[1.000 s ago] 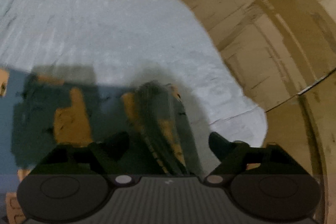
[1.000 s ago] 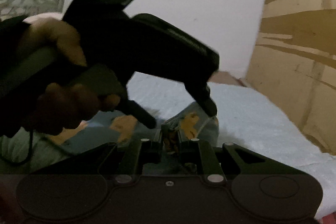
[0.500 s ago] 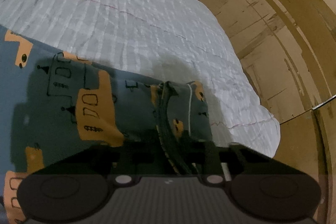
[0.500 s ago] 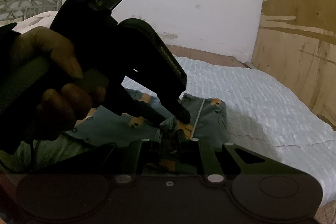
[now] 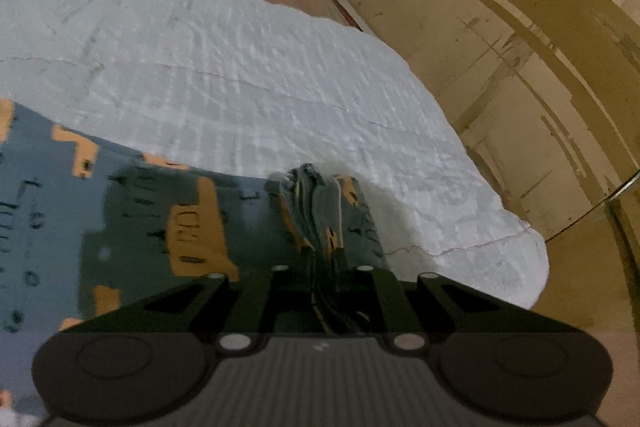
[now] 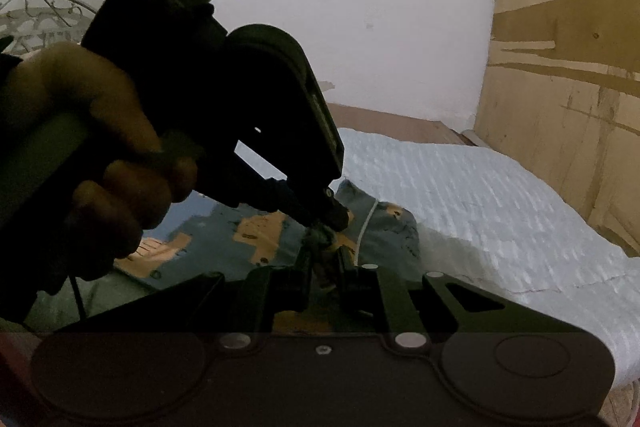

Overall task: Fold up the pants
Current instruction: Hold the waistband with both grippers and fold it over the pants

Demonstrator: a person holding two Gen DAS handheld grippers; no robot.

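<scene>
Since a second ago: left hand-held gripper (image 5: pixel 325 259), then spread wide over the cloth, has just been closing and now pinches the bunched waistband of the pants (image 5: pixel 168 227), lifted slightly.

Pants: soft blue-grey knit, orange block print, thin white cord; lying on the bed (image 5: pixel 248 75), gathered end raised.

Right hand-held gripper (image 6: pixel 325 261): unchanged, pressed together on the same bunched edge, just beside the left one's tip.

Bed cover: pale blue, quilted, ribbed texture.

Hand (image 6: pixel 100 147): wrapped round the left tool's handle.

Wall (image 6: pixel 568 75): worn brown board panels.
</scene>
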